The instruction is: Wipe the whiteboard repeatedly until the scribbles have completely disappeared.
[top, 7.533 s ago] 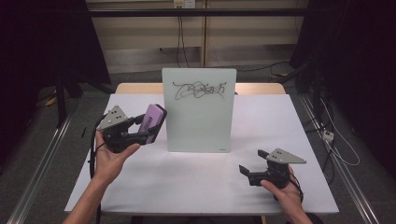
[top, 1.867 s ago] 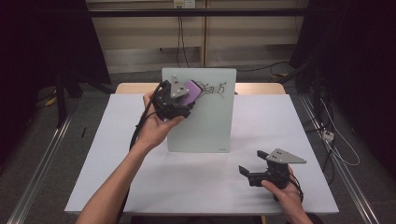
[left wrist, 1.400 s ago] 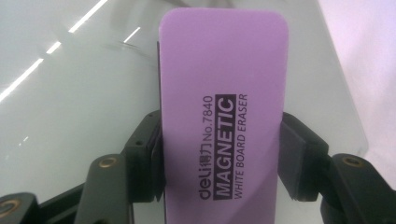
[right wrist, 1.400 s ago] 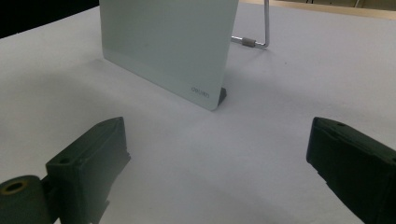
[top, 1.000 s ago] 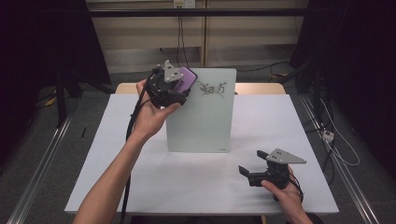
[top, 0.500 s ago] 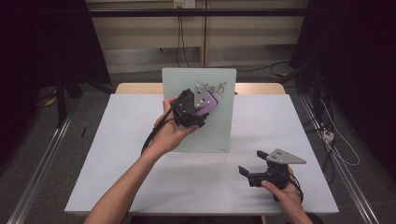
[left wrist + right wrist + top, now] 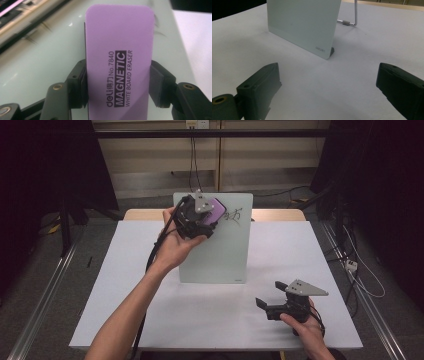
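Observation:
A pale glass whiteboard [image 7: 220, 245] stands upright on the white table [image 7: 125, 285], with black scribble [image 7: 235, 214] left at its upper right. My left gripper [image 7: 207, 217] is shut on a purple magnetic eraser [image 7: 218, 208] and presses it against the board's top. In the left gripper view the eraser [image 7: 120, 60] sits clamped between both jaws, flat on the glass [image 7: 37, 62]. My right gripper [image 7: 267, 306] rests open on the table at the front right. The right gripper view has the board's lower corner [image 7: 312, 30] ahead of the wide-apart jaws.
A wire stand leg [image 7: 352, 17] props the board from behind. A wooden strip [image 7: 280, 214] runs along the table's far edge. Cables [image 7: 192, 155] hang down the back wall, and dark curtains flank both sides.
Over the last seconds my left gripper carried the eraser up onto the board and swept it over the scribble; most of the writing at the top left is gone. The right gripper stayed still.

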### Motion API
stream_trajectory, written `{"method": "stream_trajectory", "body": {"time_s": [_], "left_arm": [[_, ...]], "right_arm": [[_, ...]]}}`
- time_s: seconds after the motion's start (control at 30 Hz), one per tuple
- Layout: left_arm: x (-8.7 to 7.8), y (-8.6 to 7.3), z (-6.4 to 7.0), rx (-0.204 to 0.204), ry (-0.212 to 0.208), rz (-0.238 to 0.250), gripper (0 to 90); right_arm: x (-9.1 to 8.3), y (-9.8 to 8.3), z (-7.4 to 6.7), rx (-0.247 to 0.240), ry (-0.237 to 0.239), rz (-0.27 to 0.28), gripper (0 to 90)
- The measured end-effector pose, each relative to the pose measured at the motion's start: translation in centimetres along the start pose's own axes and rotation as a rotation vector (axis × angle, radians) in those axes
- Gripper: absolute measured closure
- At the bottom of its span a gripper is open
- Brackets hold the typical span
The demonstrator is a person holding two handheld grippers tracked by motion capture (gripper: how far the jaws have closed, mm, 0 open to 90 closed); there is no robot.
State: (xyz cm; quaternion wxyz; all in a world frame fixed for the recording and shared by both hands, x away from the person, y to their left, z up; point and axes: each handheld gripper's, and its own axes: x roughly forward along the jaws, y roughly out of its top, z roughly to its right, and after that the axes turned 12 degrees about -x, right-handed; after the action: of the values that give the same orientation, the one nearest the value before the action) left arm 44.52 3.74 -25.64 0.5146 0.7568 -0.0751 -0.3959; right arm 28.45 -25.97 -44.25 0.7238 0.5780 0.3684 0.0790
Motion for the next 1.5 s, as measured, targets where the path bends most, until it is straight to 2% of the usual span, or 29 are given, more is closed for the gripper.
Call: {"method": "stream_trajectory", "body": {"time_s": [0.07, 0.13, 0.23, 0.33, 0.4, 0.53, 0.6, 0.73, 0.9, 0.97, 1.1, 1.17, 1.23, 1.37, 1.47, 1.5], "left_arm": [[-0.1, 0.3, -0.4, -0.013, -0.010, -0.002, 41.1], [0.0, 0.2, -0.1, -0.004, 0.003, 0.002, 41.1], [0.5, 0.0, 0.7, 0.022, -0.006, -0.018, 41.1], [1.3, -0.5, 2.1, 0.057, -0.020, -0.040, 41.1], [1.9, -1.3, 3.3, 0.094, -0.022, -0.054, 41.1], [3.3, -3.6, 5.2, 0.108, -0.099, -0.101, 41.1], [3.6, -4.0, 5.8, 0.117, -0.104, -0.107, 41.1], [3.5, -3.3, 5.3, 0.097, -0.116, -0.101, 41.1], [2.2, -1.2, 3.4, 0.069, -0.069, -0.058, 41.1], [1.6, -0.4, 2.6, 0.076, -0.041, -0.047, 41.1], [1.0, 0.6, 1.5, 0.021, -0.038, -0.018, 41.1], [1.1, 0.6, 1.6, 0.035, -0.028, -0.021, 41.1], [1.4, 0.5, 2.0, 0.047, -0.040, -0.032, 41.1], [2.2, 0.3, 3.4, 0.077, -0.049, -0.055, 41.1], [3.0, -0.3, 4.9, 0.127, -0.055, -0.084, 41.1], [3.2, -0.4, 5.2, 0.122, -0.068, -0.085, 41.1]], "right_arm": [[0.0, 0.0, 0.0, 0.000, -0.002, -0.002, 5.0], [0.1, 0.0, 0.1, -0.001, 0.001, -0.002, 5.0], [0.1, 0.0, 0.0, -0.004, 0.003, -0.003, 5.0], [0.0, 0.0, 0.0, -0.005, 0.000, -0.003, 5.0], [0.0, 0.0, 0.0, -0.002, 0.000, 0.000, 5.0], [-0.1, 0.0, 0.0, -0.005, 0.000, -0.002, 5.0], [0.0, 0.0, 0.0, 0.000, -0.001, -0.003, 5.0], [0.0, 0.0, -0.1, -0.008, 0.003, 0.000, 5.0], [-0.1, 0.0, 0.1, -0.003, 0.000, 0.000, 5.0], [-0.1, 0.0, 0.0, -0.006, 0.001, 0.000, 5.0], [0.0, 0.0, 0.0, -0.004, 0.002, 0.000, 4.9], [0.0, 0.0, 0.0, 0.000, 0.000, -0.001, 5.0], [0.0, 0.0, 0.0, 0.000, 0.001, 0.000, 5.0], [0.0, 0.0, 0.0, 0.000, 0.002, 0.001, 5.0], [0.0, 0.0, 0.0, 0.000, 0.000, -0.001, 5.0], [0.0, 0.0, 0.0, 0.000, 0.000, 0.000, 5.0]]}}
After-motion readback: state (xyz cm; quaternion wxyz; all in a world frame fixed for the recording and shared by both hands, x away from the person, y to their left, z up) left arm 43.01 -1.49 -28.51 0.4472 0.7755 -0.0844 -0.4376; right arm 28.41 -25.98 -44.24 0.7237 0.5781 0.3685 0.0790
